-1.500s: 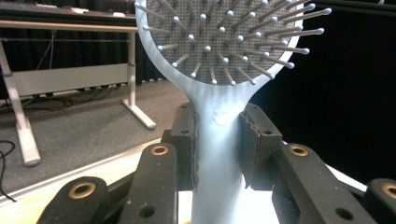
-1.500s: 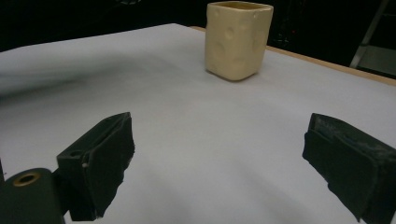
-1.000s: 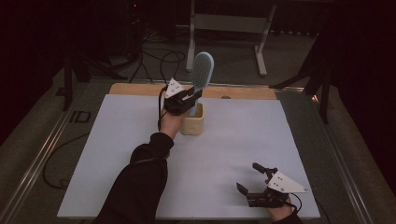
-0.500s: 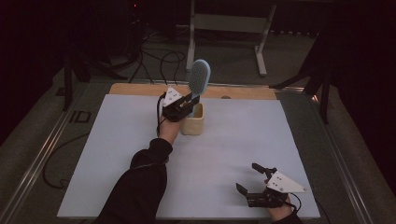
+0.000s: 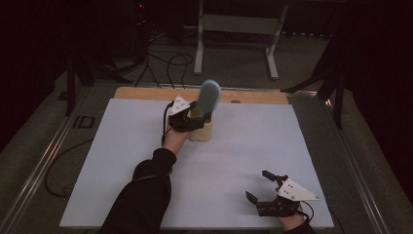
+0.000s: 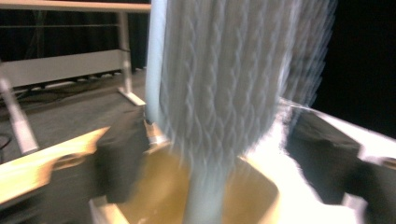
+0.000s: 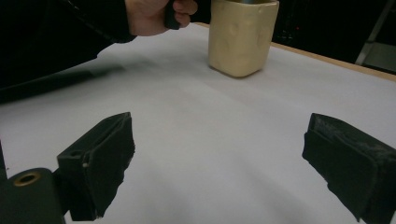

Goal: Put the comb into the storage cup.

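Observation:
A light blue hairbrush (image 5: 209, 96) stands handle-down in a cream cup (image 5: 200, 129) at the back middle of the white table sheet (image 5: 122, 161). My left gripper (image 5: 192, 117) is right beside the cup's rim. Its jaws have just been opening. In the left gripper view the blurred brush (image 6: 233, 84) rises between the two spread jaws, which stand clear of the handle, above the cup (image 6: 154, 186). My right gripper (image 5: 258, 186) rests open near the front right edge with nothing in it. The right gripper view shows the cup (image 7: 240, 37) farther off, beyond the open right gripper (image 7: 224, 154).
A wooden strip (image 5: 146, 92) runs along the sheet's far edge. Behind the table are a metal stand (image 5: 234, 24) and cables (image 5: 160, 63) on the floor. A metal rail (image 5: 44, 161) borders the left side.
The left gripper has come down with the brush, whose handle now sits in the cup. Its jaws have let go of the brush. The right gripper has not moved.

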A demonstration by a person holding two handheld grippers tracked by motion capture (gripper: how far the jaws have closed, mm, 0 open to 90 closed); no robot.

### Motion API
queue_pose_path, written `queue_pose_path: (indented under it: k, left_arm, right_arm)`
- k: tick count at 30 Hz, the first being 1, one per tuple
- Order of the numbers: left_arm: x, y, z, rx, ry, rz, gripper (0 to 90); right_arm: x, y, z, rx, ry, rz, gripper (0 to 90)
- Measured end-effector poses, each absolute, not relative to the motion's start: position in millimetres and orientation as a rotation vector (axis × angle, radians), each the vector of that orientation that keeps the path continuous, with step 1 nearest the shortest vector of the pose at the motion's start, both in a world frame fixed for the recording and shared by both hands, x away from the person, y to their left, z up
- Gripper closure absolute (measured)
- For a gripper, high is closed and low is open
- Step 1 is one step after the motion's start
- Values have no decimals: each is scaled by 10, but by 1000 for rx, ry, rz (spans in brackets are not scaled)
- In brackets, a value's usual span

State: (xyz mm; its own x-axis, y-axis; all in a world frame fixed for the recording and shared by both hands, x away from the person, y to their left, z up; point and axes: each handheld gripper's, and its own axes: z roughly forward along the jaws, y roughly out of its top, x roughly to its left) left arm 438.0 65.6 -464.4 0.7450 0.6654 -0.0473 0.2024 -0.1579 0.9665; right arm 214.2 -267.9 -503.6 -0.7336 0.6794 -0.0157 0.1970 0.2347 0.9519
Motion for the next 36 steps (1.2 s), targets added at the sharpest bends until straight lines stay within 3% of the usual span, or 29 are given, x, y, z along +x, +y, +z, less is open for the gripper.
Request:
queue_pose_path:
  k: [4,36]
  left_arm:
    - [4360,651,-4627,1729,664,433,1]
    - [4384,756,-4412,1804,613,318,0]
  right_arm:
    - [2138,-2678,-5034,801,2084,1509,87]
    - [2156,-2687,-5037,815,2078,1517,87]
